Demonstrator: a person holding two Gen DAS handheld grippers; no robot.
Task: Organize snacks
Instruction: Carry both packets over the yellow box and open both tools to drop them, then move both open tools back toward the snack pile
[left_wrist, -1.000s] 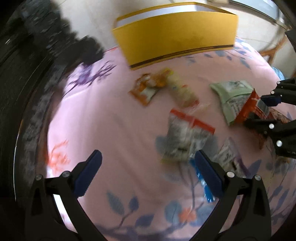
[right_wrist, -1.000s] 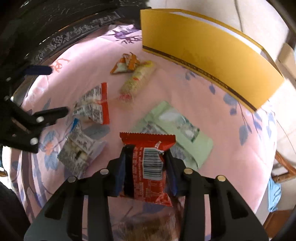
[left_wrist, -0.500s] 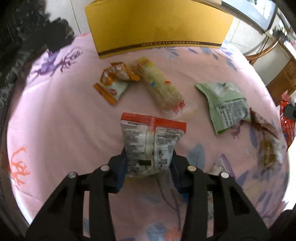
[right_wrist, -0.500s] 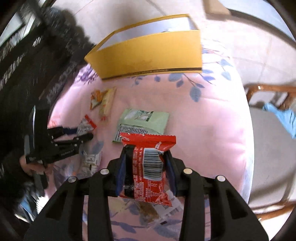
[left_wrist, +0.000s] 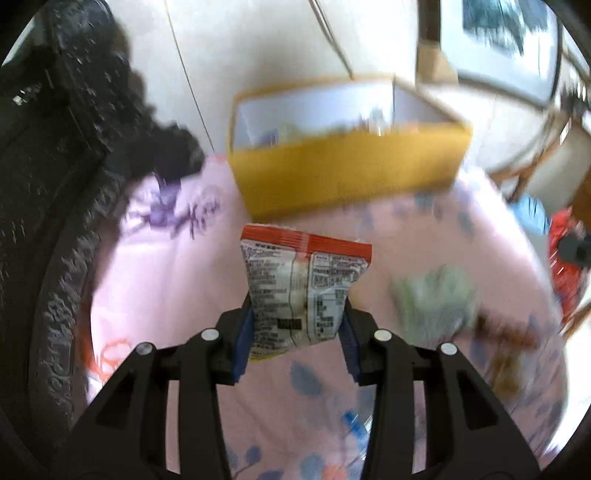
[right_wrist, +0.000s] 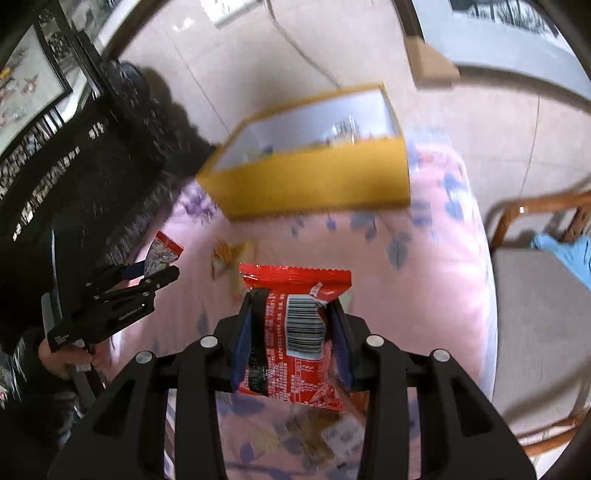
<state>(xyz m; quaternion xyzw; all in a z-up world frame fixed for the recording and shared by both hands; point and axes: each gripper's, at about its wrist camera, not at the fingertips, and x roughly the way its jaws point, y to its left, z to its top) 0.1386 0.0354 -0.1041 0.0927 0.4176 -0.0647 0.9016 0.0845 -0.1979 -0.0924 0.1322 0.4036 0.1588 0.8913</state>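
Note:
My left gripper (left_wrist: 295, 332) is shut on a white snack packet with a red top (left_wrist: 301, 284) and holds it above the pink floral cloth (left_wrist: 177, 273). My right gripper (right_wrist: 291, 339) is shut on a red snack packet with a barcode (right_wrist: 295, 332), also held in the air. An open yellow box (left_wrist: 347, 173) stands at the far side of the table, with some packets inside. It also shows in the right wrist view (right_wrist: 317, 177). The left gripper (right_wrist: 147, 275) with its packet shows at the left of the right wrist view.
A green packet (left_wrist: 432, 295) and a brown snack (left_wrist: 506, 339) lie on the cloth to the right. An orange packet (right_wrist: 227, 254) lies before the box. A dark carved cabinet (left_wrist: 55, 147) stands at the left. A wooden chair (right_wrist: 535, 266) stands at the right.
My left gripper closed on the white packet and lifted it off the cloth toward the box. My right gripper rose with the red packet, so the box's inside shows.

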